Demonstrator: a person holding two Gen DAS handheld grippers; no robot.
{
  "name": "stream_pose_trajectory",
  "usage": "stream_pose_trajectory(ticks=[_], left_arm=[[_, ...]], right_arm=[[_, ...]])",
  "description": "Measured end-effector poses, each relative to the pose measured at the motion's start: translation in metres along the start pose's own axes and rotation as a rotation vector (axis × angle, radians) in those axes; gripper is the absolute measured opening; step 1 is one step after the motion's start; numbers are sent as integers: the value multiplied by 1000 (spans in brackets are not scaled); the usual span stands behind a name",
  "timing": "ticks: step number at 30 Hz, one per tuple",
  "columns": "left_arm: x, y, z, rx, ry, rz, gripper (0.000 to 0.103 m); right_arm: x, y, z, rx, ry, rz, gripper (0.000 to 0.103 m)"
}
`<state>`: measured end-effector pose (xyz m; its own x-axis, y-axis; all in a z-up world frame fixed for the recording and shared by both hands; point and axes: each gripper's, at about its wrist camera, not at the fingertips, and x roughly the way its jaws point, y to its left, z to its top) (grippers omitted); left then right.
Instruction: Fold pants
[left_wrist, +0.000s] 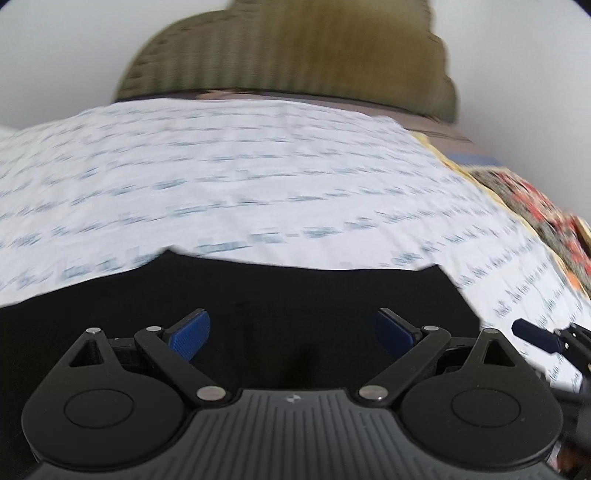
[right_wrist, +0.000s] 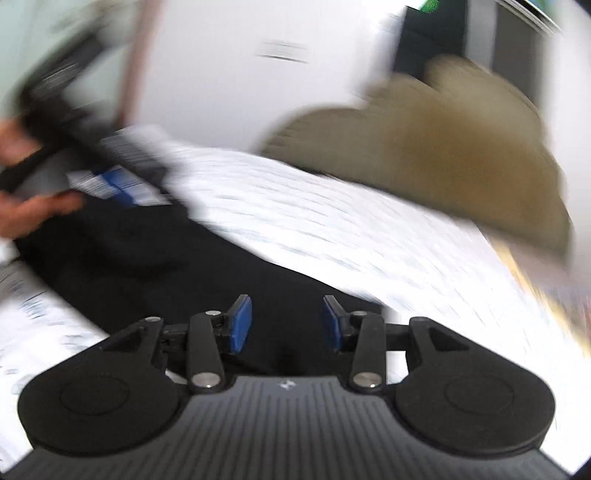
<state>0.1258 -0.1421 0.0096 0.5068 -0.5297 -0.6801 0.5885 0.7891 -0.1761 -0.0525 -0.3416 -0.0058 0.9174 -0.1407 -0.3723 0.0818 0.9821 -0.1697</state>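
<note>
Black pants (left_wrist: 258, 295) lie spread on the white patterned bedsheet (left_wrist: 240, 177), with an olive cushion (left_wrist: 295, 51) beyond. Left gripper (left_wrist: 291, 332) hovers over them, jaws wide apart and empty. Right gripper (right_wrist: 287, 323) also stands parted above the dark cloth, gripping nothing.

Bright, even daylight fills both fisheye views, heavily motion-blurred, worst in the right, with edges bowed and dark-cornered.

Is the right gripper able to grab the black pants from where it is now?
Probably yes. The right gripper is open, and the black pants lie flat on the patterned sheet just beyond its fingertips. Nothing sits between them, though the view is blurry.
</note>
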Motion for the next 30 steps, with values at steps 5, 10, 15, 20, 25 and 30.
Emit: stream_pose_trajectory(ticks=[5, 10, 15, 20, 25, 30], left_arm=[[34, -44, 9, 62, 47, -23, 97], [73, -75, 12, 73, 108, -12, 97], [85, -94, 6, 143, 83, 67, 97], [101, -110, 8, 184, 73, 126, 97], [118, -127, 9, 238, 56, 184, 97], [130, -136, 7, 284, 37, 234, 103]], right_arm=[[-24, -54, -29, 118, 10, -3, 42], [-11, -26, -40, -118, 32, -16, 42], [11, -30, -51, -185, 52, -7, 36], [23, -42, -53, -138, 67, 36, 5], [7, -30, -55, -208, 50, -3, 3], [-2, -25, -63, -240, 103, -25, 1]])
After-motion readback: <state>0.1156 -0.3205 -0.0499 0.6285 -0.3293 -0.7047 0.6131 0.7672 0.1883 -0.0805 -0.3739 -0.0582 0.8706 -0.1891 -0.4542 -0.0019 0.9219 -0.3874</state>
